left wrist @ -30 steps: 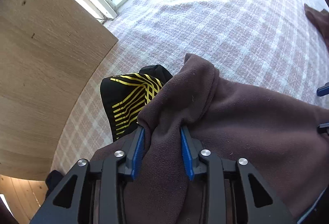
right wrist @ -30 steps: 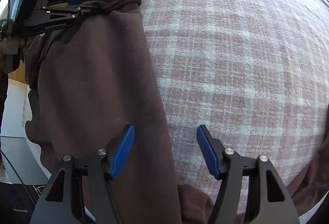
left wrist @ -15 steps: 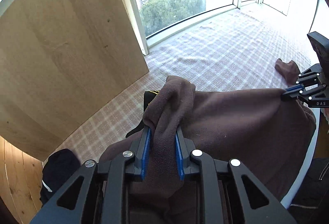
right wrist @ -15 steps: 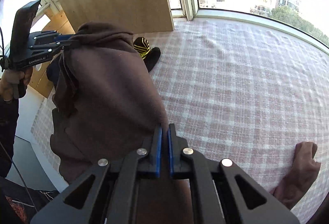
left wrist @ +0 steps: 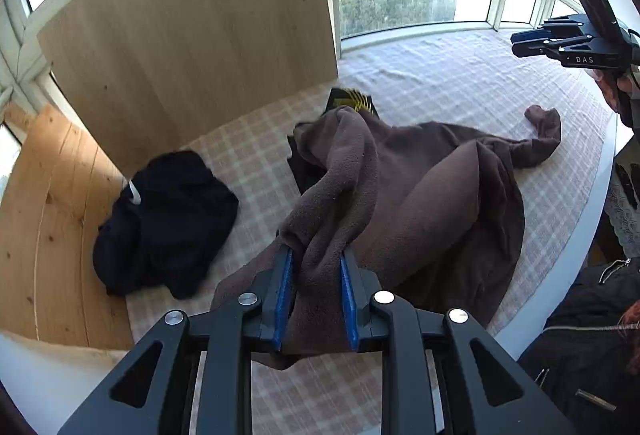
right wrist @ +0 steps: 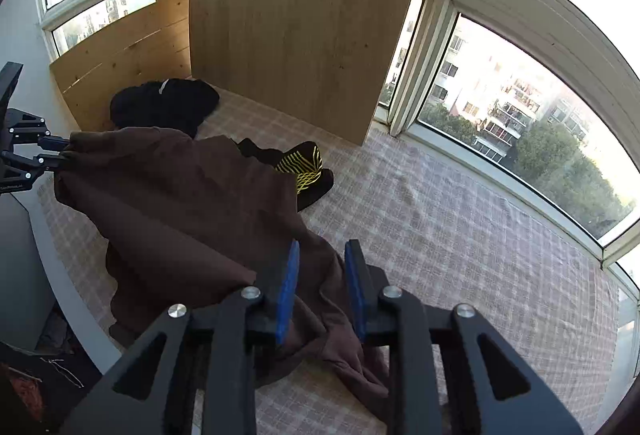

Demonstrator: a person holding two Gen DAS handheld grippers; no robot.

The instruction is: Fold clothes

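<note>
Gripped between closed blue pads of left gripper (left wrist: 314, 301): brown fleece garment (left wrist: 420, 195), draped over checked bedcover (left wrist: 460, 83). Right gripper (right wrist: 320, 291) jaws just reopened, raised, fleece lying loose between them.

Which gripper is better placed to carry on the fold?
Left. The left gripper is shut on the brown garment; the right gripper has just been opening and hangs empty, clear above the garment.
</note>
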